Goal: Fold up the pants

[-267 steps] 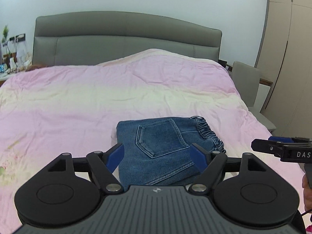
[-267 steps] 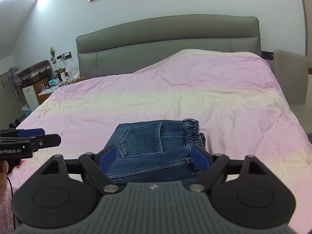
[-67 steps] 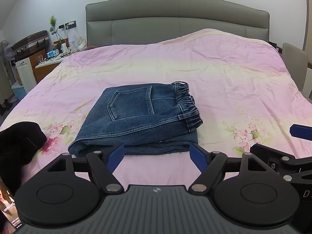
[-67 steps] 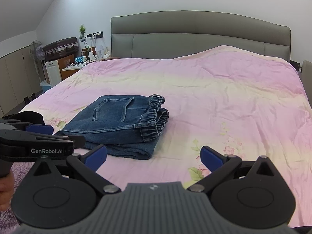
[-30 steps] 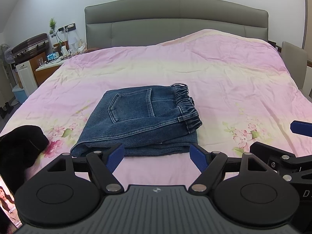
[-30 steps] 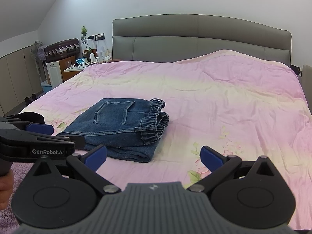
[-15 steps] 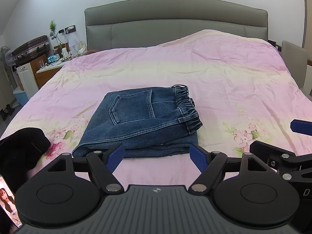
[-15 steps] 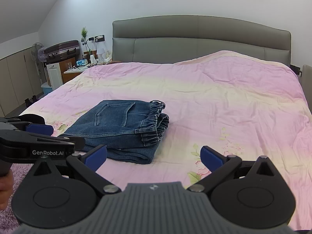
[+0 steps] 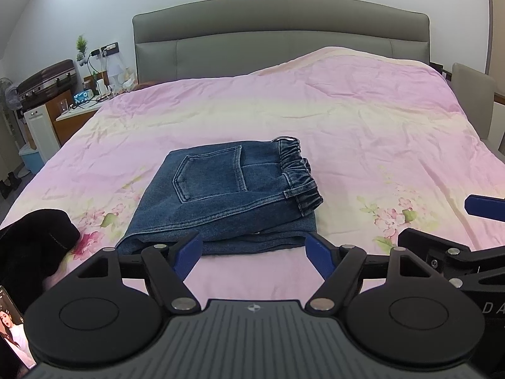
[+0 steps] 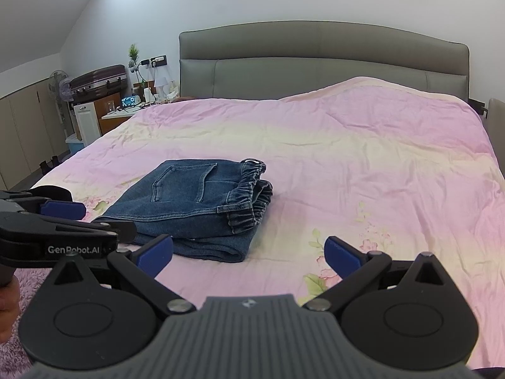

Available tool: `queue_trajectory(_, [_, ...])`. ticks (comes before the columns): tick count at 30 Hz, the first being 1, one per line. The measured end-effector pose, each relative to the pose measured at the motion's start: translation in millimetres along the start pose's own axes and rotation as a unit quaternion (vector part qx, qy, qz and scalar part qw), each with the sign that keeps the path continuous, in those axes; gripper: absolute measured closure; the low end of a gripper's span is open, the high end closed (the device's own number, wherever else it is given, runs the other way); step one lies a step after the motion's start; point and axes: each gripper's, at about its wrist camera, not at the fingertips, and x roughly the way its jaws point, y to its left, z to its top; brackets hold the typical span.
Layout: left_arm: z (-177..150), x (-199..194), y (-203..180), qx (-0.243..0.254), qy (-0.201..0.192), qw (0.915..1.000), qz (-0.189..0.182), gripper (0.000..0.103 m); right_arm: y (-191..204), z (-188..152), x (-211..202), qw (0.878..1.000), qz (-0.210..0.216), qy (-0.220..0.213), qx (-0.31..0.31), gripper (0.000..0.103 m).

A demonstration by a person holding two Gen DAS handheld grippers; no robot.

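Observation:
The blue denim pants (image 9: 227, 195) lie folded in a compact stack on the pink bedspread (image 9: 363, 126), back pocket up, elastic waistband to the right. They also show in the right wrist view (image 10: 195, 208). My left gripper (image 9: 254, 252) is open and empty, held just in front of the stack's near edge. My right gripper (image 10: 249, 257) is open and empty, to the right of the stack's near corner. The left gripper shows in the right wrist view (image 10: 60, 221), and the right gripper at the right edge of the left wrist view (image 9: 464, 237).
A black garment (image 9: 31, 246) lies at the bed's near left corner, with a phone (image 9: 12, 338) beside it. A grey headboard (image 9: 281, 34) stands at the back. A nightstand with clutter (image 10: 126, 107) and a suitcase (image 10: 98, 82) stand left. A grey chair (image 9: 473, 101) stands right.
Over the past seconds both grippers have drawn back from the folded pants. In the last second the views have barely shifted, and the pants lie still.

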Motion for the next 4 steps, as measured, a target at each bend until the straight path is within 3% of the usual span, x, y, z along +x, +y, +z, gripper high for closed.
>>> queue_trajectory(4, [-0.2,0.6,0.4,0.002,0.000,1.0000,0.001,0.016,-0.6,-0.2,-0.2,1.000,-0.001,0.000,0.002,0.005])
